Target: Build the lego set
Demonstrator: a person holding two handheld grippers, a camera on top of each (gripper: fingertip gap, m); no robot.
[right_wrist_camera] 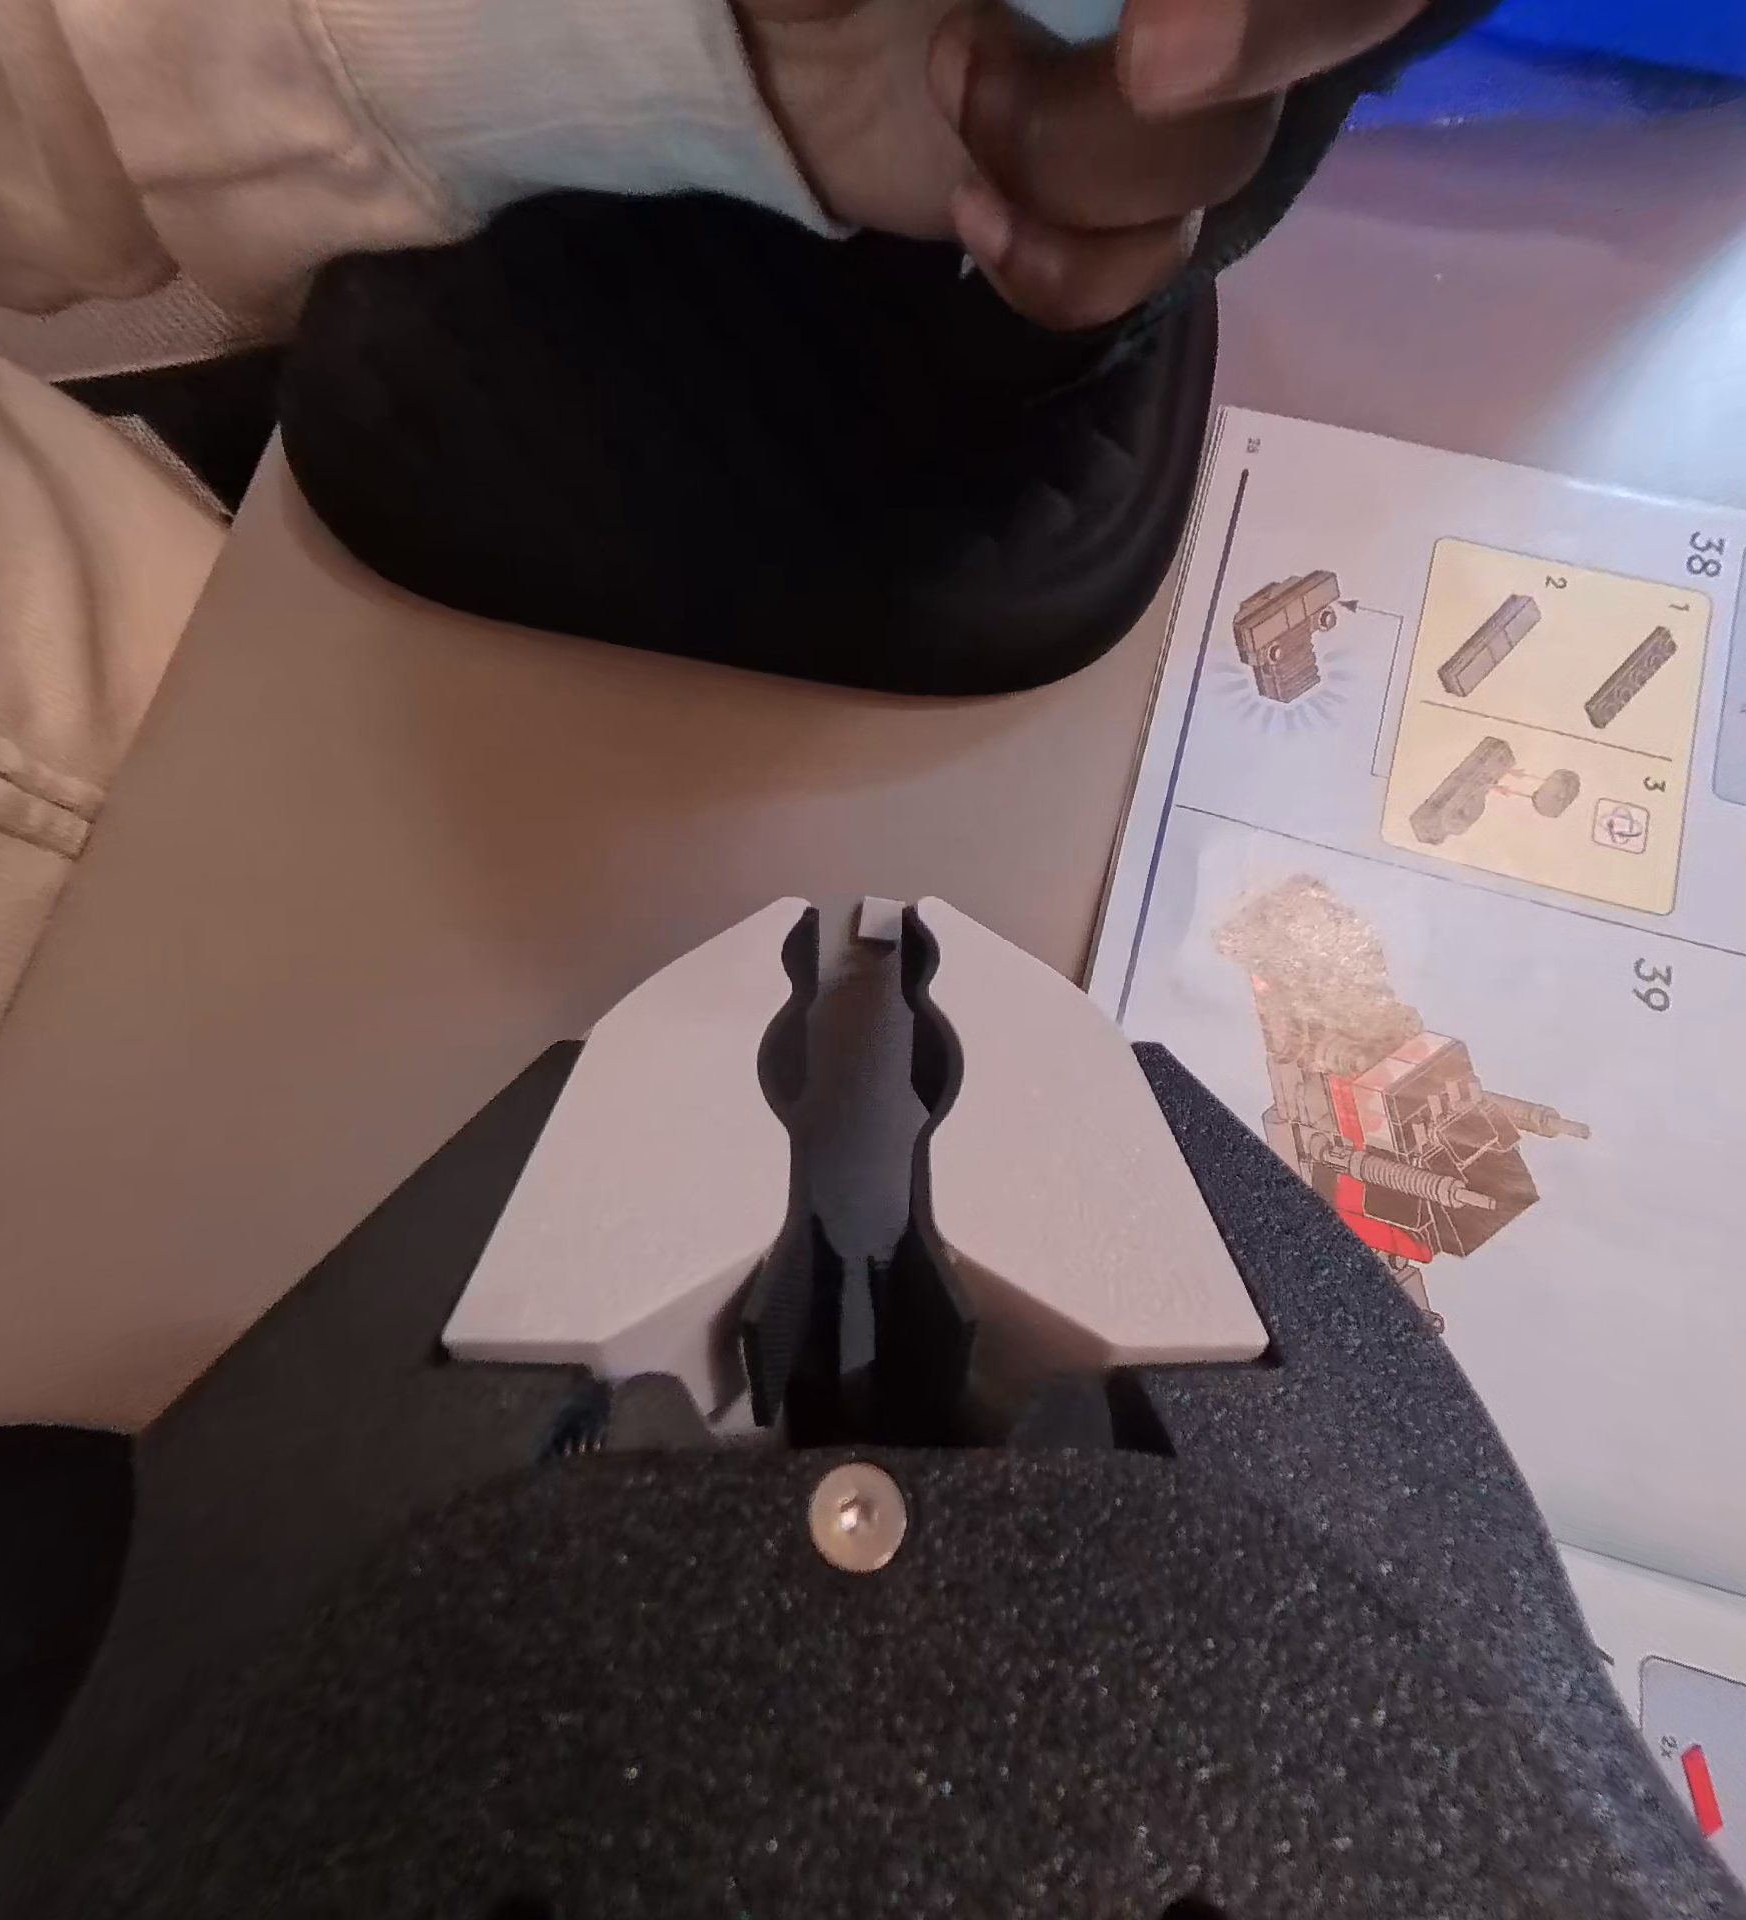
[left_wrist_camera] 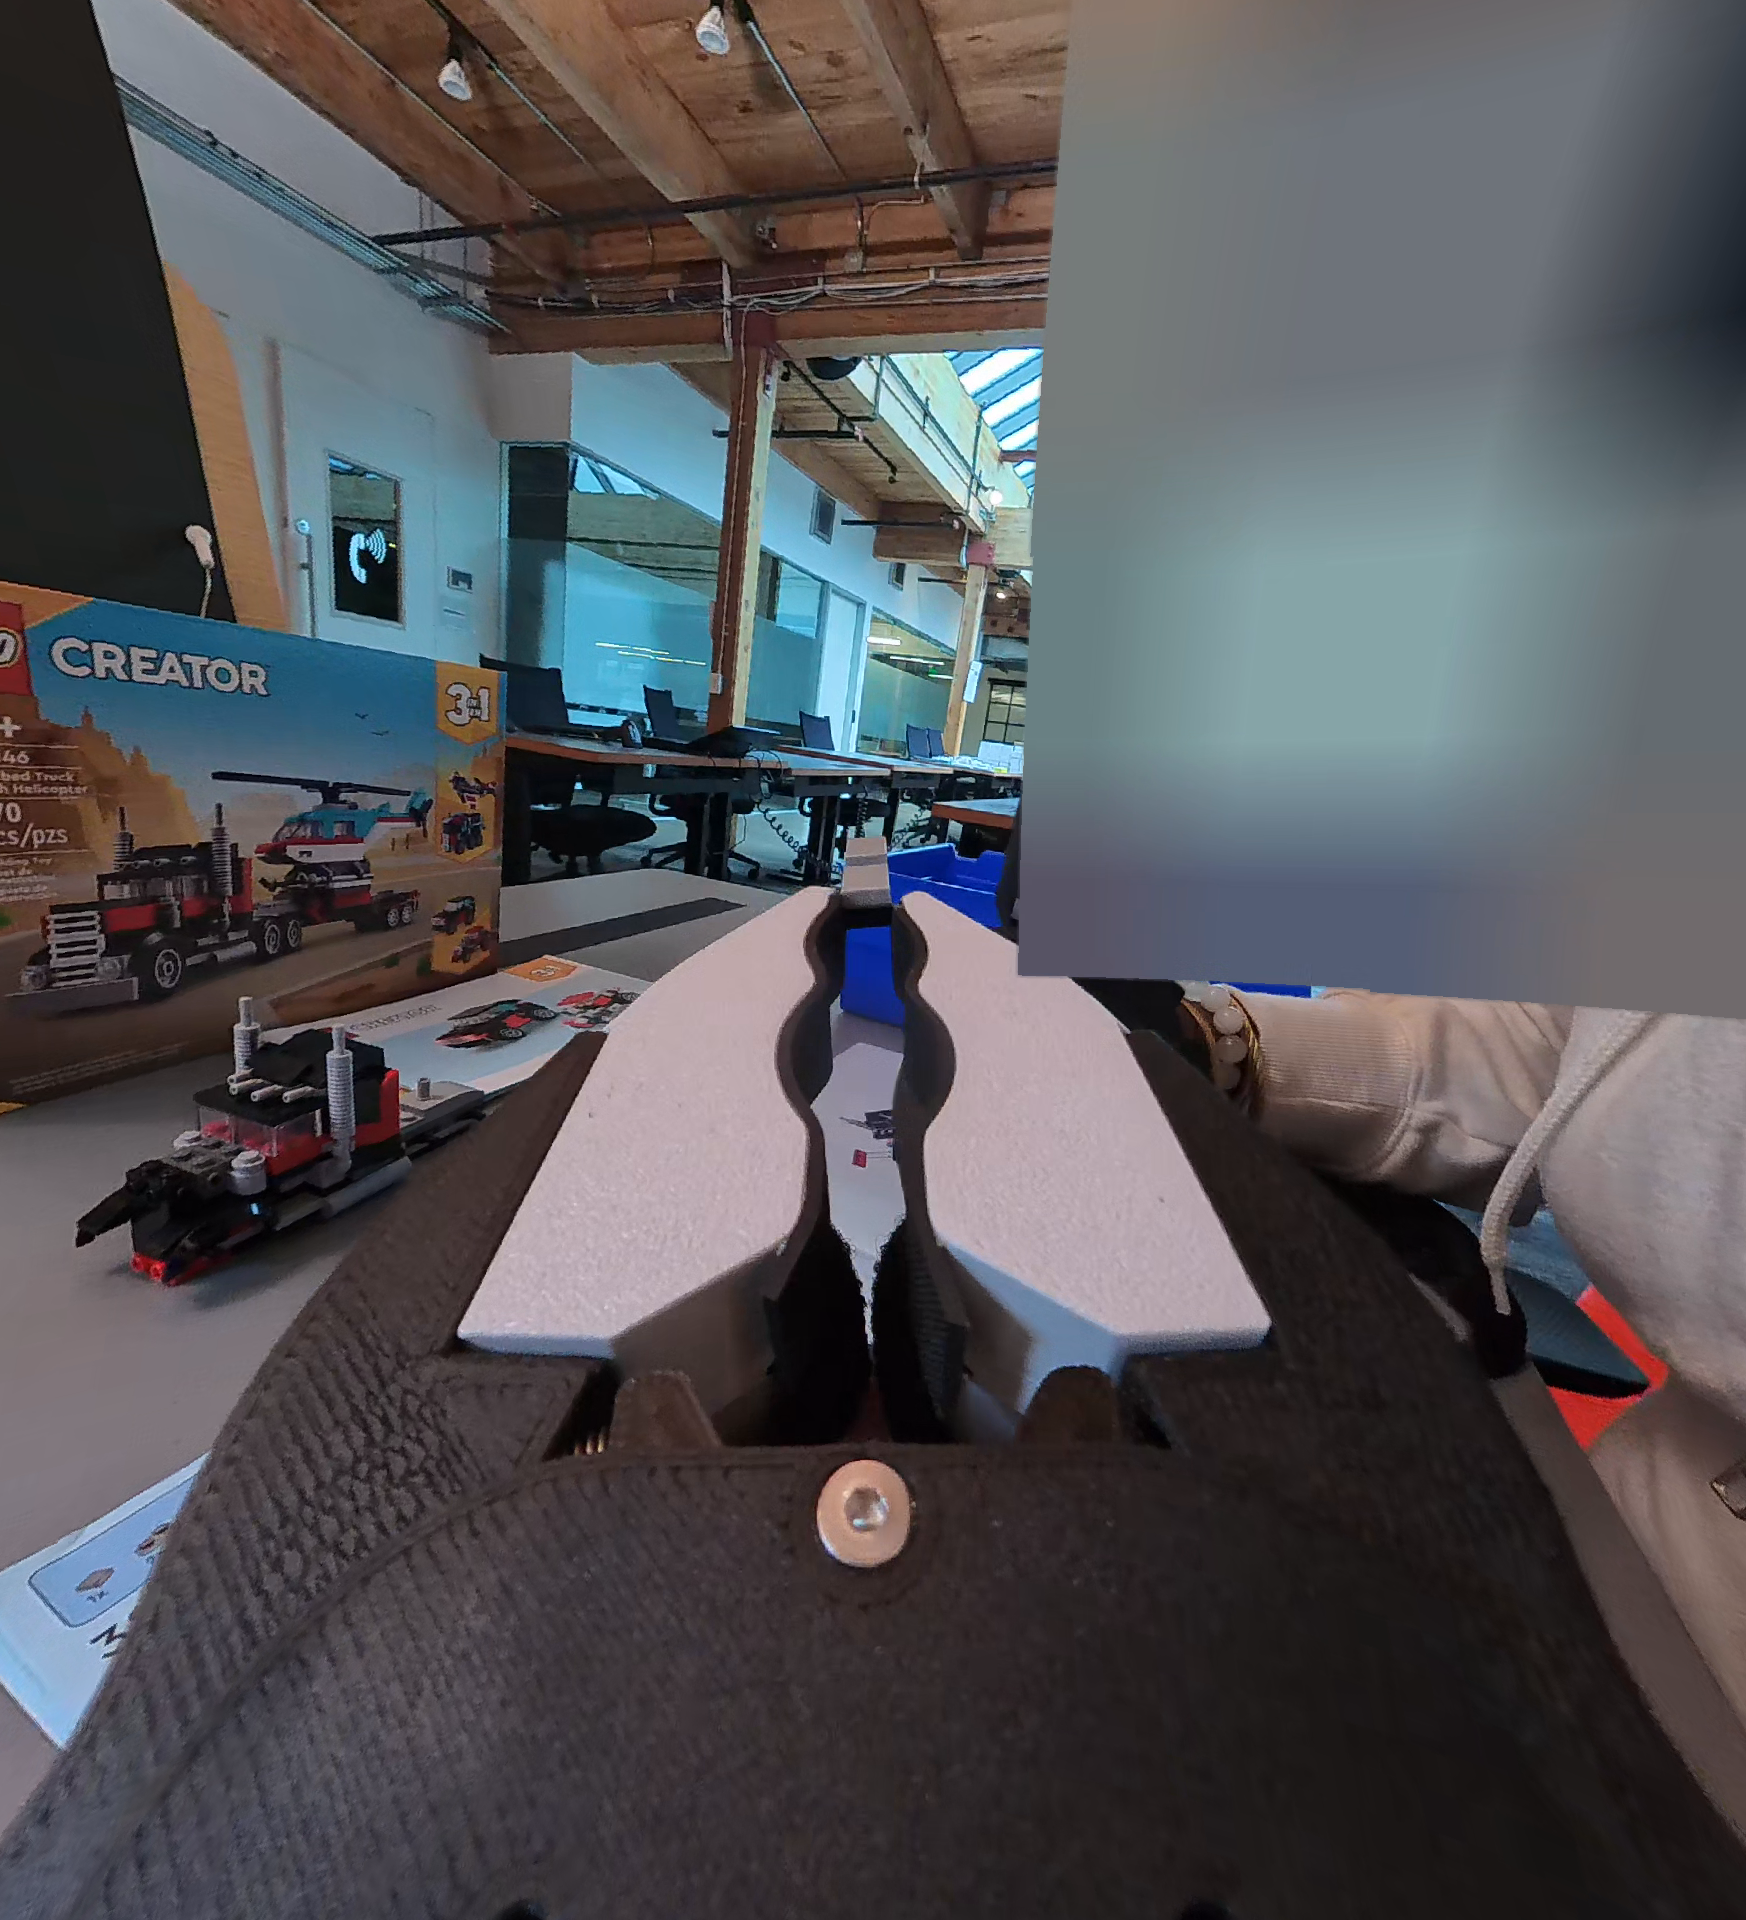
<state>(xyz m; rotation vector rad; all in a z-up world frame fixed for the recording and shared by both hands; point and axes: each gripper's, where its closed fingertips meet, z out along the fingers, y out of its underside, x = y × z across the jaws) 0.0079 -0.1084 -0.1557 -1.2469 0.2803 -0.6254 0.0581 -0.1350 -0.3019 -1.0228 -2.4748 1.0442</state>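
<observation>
My left tool (left_wrist_camera: 867, 906) pinches a small grey brick (left_wrist_camera: 866, 871); my right tool (right_wrist_camera: 863, 914) pinches another grey piece (right_wrist_camera: 875, 921); the half-built black-and-red truck (left_wrist_camera: 271, 1143) sits on the worktop (left_wrist_camera: 48, 1403).

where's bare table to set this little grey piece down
Bare table lies between the black gripper body and the open instruction booklet. Another bare strip runs in front of the half-built truck. It is crowded around the box and blue bin.

Black hand-held gripper (left_wrist_camera: 864, 914), grey fingers (left_wrist_camera: 682, 1122)
</observation>
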